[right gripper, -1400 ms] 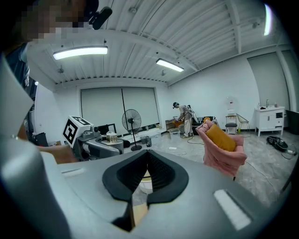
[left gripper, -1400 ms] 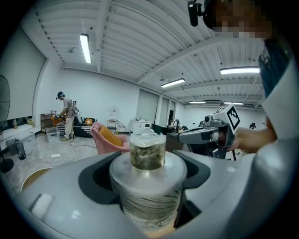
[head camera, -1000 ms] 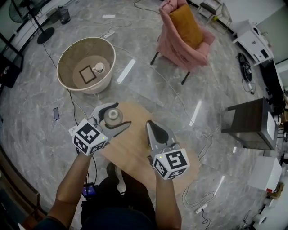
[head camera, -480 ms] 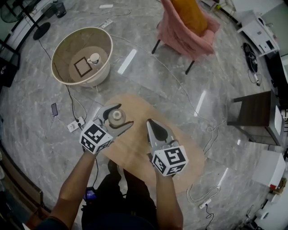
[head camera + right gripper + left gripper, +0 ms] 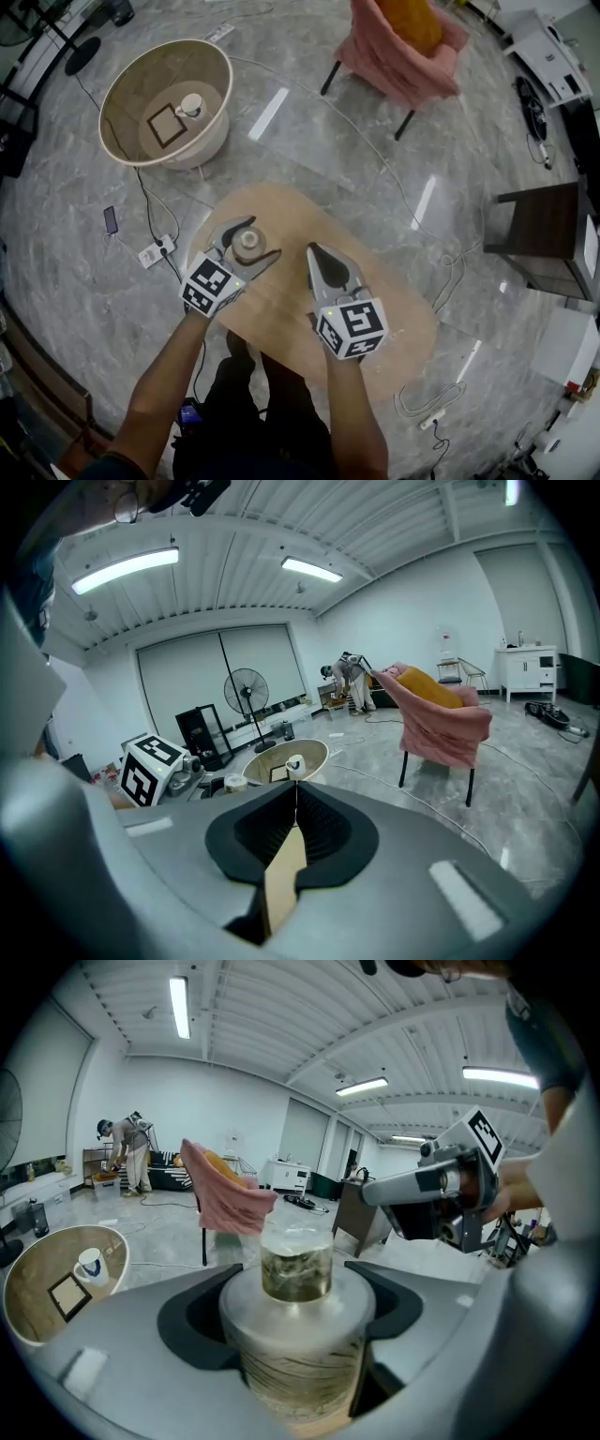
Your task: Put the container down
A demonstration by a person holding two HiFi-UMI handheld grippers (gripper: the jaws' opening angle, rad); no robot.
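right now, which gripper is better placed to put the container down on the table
Left. The left gripper is shut on the container over the table; it likely only needs to lower and open. The right gripper is shut and empty beside it.

I can read no words, numbers or brand names anywhere in my views. The left marker cube (image 5: 210, 284) on the left gripper (image 5: 246, 246) and the right marker cube (image 5: 352, 328) on the right gripper (image 5: 320, 255) carry only black-and-white square patterns, not lettering. A white cup (image 5: 294, 763) in the round basket (image 5: 319, 755) bears a small dark mark, too small for me to make out.
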